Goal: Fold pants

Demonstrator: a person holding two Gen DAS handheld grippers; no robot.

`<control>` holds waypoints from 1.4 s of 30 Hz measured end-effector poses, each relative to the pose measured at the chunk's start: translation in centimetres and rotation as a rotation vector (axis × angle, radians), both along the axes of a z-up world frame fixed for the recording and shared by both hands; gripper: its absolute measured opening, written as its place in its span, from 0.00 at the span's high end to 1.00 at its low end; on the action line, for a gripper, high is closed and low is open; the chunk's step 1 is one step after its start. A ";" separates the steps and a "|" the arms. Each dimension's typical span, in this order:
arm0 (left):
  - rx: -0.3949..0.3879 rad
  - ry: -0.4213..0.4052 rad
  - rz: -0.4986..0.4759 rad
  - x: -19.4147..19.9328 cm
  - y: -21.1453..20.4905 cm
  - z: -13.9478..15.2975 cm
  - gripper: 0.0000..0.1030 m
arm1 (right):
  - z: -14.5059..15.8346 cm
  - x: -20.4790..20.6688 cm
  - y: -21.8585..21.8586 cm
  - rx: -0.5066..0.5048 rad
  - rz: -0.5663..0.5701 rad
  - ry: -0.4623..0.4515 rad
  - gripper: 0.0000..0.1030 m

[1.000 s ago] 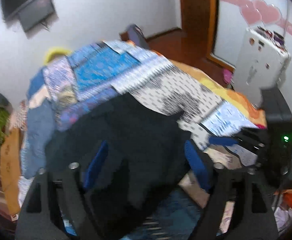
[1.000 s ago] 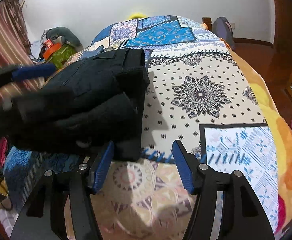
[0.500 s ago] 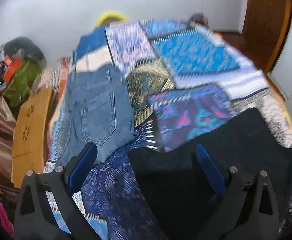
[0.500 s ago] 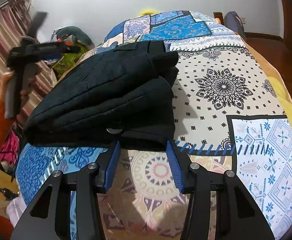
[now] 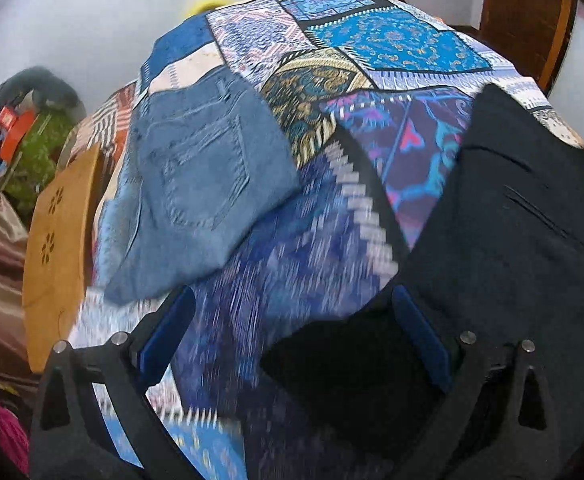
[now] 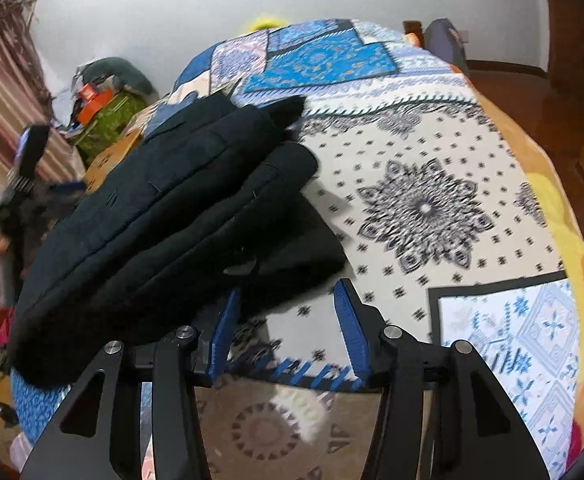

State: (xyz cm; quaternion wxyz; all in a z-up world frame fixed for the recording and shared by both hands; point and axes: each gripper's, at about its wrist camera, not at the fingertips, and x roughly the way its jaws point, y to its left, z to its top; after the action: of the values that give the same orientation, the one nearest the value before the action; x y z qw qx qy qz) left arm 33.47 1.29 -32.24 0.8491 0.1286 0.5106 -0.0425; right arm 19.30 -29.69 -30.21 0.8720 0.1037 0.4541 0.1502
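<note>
While both grippers, left and right, hang released beside the folded pants, a careless nudge could topple the stacked folds

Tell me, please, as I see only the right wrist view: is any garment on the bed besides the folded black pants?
Observer: Yes, folded light-blue denim jeans lie on the patchwork bedspread, apart from the black pants.
Operator: Thank you. Is the left gripper gripping anything?
Observer: No. The left gripper stands wide open; black cloth shows between its fingers, but the pads do not press it.
</note>
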 end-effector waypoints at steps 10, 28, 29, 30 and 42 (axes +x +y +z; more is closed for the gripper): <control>-0.080 -0.016 0.111 -8.8 1.8 1.4 0.02 | 3.9 -2.4 -0.7 -0.031 0.001 -0.084 0.55; -0.230 -0.144 -0.106 -11.0 -4.4 10.2 0.54 | 7.1 -2.3 8.8 -0.034 0.273 -0.212 0.58; -0.224 -0.125 -0.119 -10.7 -5.0 9.6 0.66 | 6.7 -2.1 9.3 -0.038 0.289 -0.202 0.58; -0.217 -0.105 -0.132 -10.4 -5.6 8.8 0.71 | 6.2 -1.9 9.8 -0.048 0.301 -0.191 0.58; -0.106 -0.072 -0.181 -11.1 -6.1 3.9 0.72 | 4.2 -3.6 6.8 -0.098 0.307 -0.104 0.64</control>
State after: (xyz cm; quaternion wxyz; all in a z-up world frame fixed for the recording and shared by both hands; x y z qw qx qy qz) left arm 22.38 -4.82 -28.32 0.8651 0.1306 0.4631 -0.1414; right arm 15.70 -22.86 -26.04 0.8652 -0.0177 0.4256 0.2644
